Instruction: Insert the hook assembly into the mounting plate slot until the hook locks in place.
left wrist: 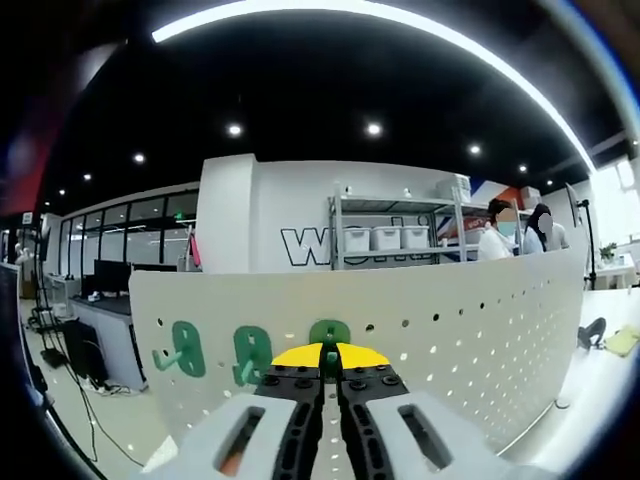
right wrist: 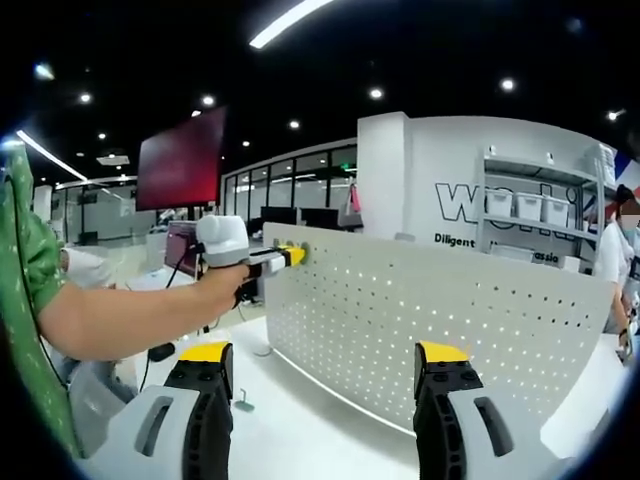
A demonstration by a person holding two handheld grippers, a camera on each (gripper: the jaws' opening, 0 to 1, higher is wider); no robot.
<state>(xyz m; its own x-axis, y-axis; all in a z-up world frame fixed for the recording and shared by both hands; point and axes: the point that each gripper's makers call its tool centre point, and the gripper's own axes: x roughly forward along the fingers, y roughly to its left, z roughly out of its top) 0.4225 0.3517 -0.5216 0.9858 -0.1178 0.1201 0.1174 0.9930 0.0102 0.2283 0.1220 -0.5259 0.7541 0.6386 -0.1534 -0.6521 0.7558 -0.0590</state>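
Note:
A white perforated mounting plate [left wrist: 450, 310] stands upright on a white table. In the left gripper view three green hooks hang on its left part: one at the far left [left wrist: 185, 348], one in the middle [left wrist: 250, 355], and a third [left wrist: 330, 331] right at my yellow jaw tips. My left gripper [left wrist: 330, 358] is shut on this third hook, pressed against the plate. In the right gripper view the mounting plate [right wrist: 440, 310] is seen from its other side, and the left gripper [right wrist: 288, 256], held by a person's hand [right wrist: 222, 285], touches its top left corner. My right gripper [right wrist: 323, 352] stands open, holding nothing, short of the plate.
A metal shelf with white bins [left wrist: 385, 238] stands behind the plate, with people [left wrist: 520, 232] beside it. Desks with monitors [left wrist: 110, 275] lie to the left. A black item [left wrist: 592, 331] and a yellowish item [left wrist: 624, 341] rest on the table at right. A small part [right wrist: 243, 404] lies on the table.

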